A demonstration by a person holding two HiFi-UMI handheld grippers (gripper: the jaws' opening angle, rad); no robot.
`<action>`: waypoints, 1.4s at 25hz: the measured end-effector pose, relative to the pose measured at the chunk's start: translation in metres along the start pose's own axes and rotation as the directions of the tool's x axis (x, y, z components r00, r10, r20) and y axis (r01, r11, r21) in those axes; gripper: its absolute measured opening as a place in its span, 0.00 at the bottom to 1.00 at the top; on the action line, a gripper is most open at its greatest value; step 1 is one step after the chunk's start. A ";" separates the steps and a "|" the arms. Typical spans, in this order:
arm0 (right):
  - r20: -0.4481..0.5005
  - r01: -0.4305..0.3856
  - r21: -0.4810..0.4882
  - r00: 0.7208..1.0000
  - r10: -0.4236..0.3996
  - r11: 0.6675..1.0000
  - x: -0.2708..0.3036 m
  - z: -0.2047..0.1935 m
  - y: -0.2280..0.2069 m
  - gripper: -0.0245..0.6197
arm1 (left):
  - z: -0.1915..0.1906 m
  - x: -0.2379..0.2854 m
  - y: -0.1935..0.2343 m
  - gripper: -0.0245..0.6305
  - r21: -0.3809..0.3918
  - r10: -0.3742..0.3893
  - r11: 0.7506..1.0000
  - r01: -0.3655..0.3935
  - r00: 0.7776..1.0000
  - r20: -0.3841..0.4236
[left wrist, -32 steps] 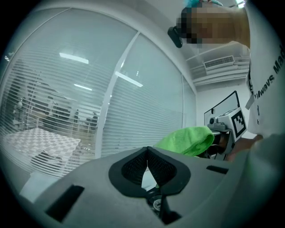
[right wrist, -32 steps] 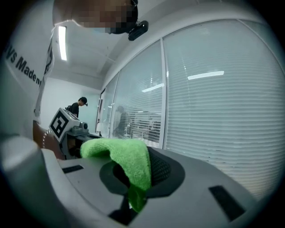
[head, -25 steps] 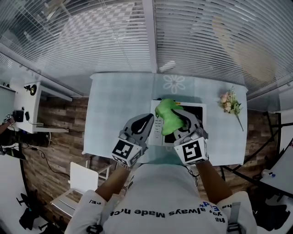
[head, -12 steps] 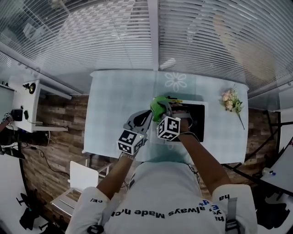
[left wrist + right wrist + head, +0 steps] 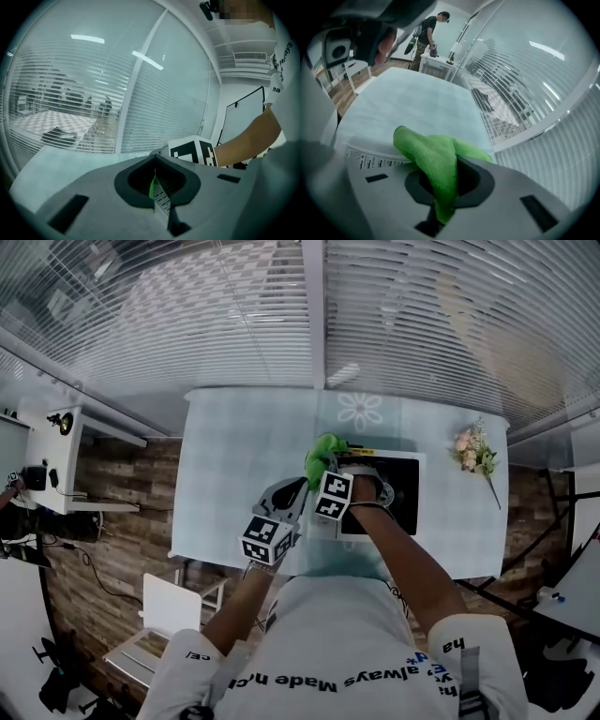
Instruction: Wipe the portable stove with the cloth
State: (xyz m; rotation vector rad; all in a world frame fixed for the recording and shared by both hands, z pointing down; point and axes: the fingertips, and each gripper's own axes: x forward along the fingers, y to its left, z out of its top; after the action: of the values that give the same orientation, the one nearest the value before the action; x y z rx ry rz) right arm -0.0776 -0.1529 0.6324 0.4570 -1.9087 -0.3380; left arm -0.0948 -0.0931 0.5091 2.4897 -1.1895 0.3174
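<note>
**Q:** so where's the cloth right now?

**A:** Clamped in my right claw (image 5: 443, 187). The jaws are squeezed tight on the green cloth (image 5: 433, 154), and it's bunched up at the far left corner of the portable stove (image 5: 398, 486), right above the printed label (image 5: 370, 161).

**Q:** and your other one?

**A:** My left claw (image 5: 155, 185) is pinched closed on nothing, just beside the stove's left edge. The stove's on the pale table (image 5: 234, 456), with the flowers (image 5: 472, 448) off to its right.

Head view overhead, gripper views near table (image 5: 234, 479)
</note>
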 end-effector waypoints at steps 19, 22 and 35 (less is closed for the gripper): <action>0.035 -0.156 0.057 0.988 0.154 0.986 -0.042 0.005 0.078 0.08 | -0.012 0.003 0.001 0.05 0.039 -0.009 0.999 0.010 0.999 -0.045; 0.039 -0.182 0.064 0.983 0.180 0.981 -0.049 0.006 0.096 0.08 | -0.015 0.005 0.000 0.05 0.042 -0.016 0.999 0.018 0.998 -0.059; 0.052 -0.266 0.015 0.963 0.265 0.964 -0.080 0.019 0.157 0.08 | -0.038 0.026 -0.009 0.06 0.085 -0.058 0.994 0.070 0.989 -0.135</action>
State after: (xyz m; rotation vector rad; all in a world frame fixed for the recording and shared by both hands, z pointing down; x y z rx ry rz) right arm -0.0926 0.0236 0.6287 0.2031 -1.9942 -0.1532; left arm -0.0736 -0.0902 0.5504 2.5323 -1.0618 0.5199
